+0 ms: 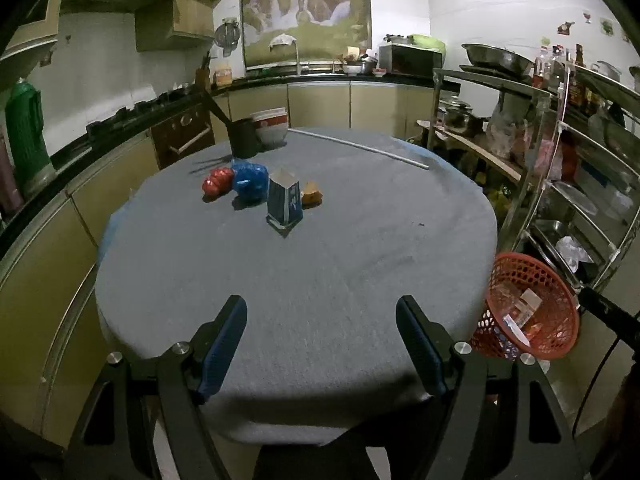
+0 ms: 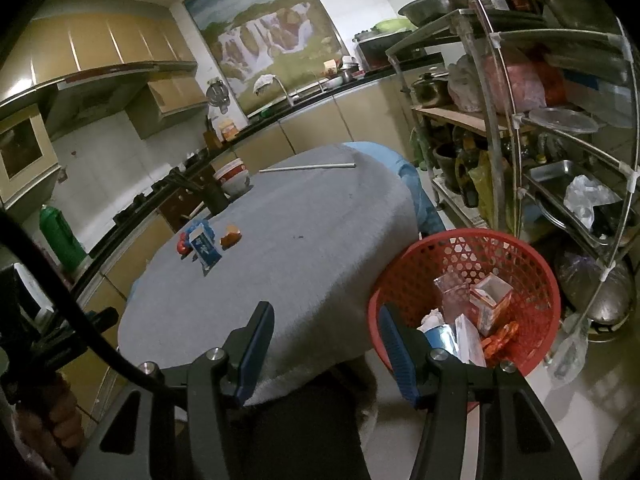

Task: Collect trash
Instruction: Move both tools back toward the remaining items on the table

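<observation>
On the grey-clothed round table point(image 1: 320, 260) a dark blue carton point(image 1: 285, 202) stands upright. Behind it lie a crumpled blue bag point(image 1: 250, 178), a red wrapper point(image 1: 216, 183) and a small orange piece point(image 1: 311, 193). My left gripper point(image 1: 320, 336) hangs open over the table's near edge, far from them, with nothing between its fingers. In the right wrist view the same carton point(image 2: 205, 249) and orange piece point(image 2: 231, 236) sit far off. My right gripper point(image 2: 326, 348) is open and empty at the table's near right edge, beside a red mesh basket point(image 2: 532, 280) that holds several cartons and wrappers.
A dark cup point(image 1: 245, 138) with a stick in it, a white bowl point(image 1: 271, 124) and a long white rod point(image 1: 360, 147) lie at the table's far side. A metal shelf rack point(image 2: 560, 140) full of pots and bags stands right of the basket. Kitchen counters curve round the left and back.
</observation>
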Available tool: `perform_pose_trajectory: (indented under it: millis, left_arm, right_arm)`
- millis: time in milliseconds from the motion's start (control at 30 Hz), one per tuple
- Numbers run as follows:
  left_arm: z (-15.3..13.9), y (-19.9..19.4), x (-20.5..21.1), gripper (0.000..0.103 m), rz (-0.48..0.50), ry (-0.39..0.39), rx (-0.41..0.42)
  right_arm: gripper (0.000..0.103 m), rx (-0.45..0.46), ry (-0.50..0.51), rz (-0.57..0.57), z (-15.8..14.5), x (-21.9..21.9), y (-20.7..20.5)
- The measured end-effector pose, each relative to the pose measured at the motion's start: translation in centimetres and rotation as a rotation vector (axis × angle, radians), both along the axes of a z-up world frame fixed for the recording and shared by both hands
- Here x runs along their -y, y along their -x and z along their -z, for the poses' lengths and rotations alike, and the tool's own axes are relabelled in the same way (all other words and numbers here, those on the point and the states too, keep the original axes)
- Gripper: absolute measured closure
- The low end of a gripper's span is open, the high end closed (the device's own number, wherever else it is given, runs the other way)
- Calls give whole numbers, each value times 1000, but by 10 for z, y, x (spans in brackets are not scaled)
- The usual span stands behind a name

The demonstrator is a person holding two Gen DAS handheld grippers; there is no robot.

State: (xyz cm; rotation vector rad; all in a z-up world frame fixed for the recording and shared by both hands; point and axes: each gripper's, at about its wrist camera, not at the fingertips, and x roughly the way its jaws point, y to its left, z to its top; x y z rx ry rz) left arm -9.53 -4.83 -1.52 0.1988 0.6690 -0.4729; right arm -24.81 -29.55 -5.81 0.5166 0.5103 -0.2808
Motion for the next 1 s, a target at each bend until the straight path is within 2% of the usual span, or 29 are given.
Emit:
perform_pose_trajectory:
  millis: [167,533,800,1000]
  left_arm:
    - [11,1,7,26,-3,-21,-25]
    - [39,18,27,26,10,-147,-18]
    - [32,30,32,26,-51,-173,29]
    - [22,43,52,26,-33,-209,94]
  right_arm:
    - [45,-5,4,5,5,3,9]
    - [45,27,-38,49,12,24,43]
    - [45,63,-13,41,6,33,66]
    - [45,99,-5,49,3,42,82]
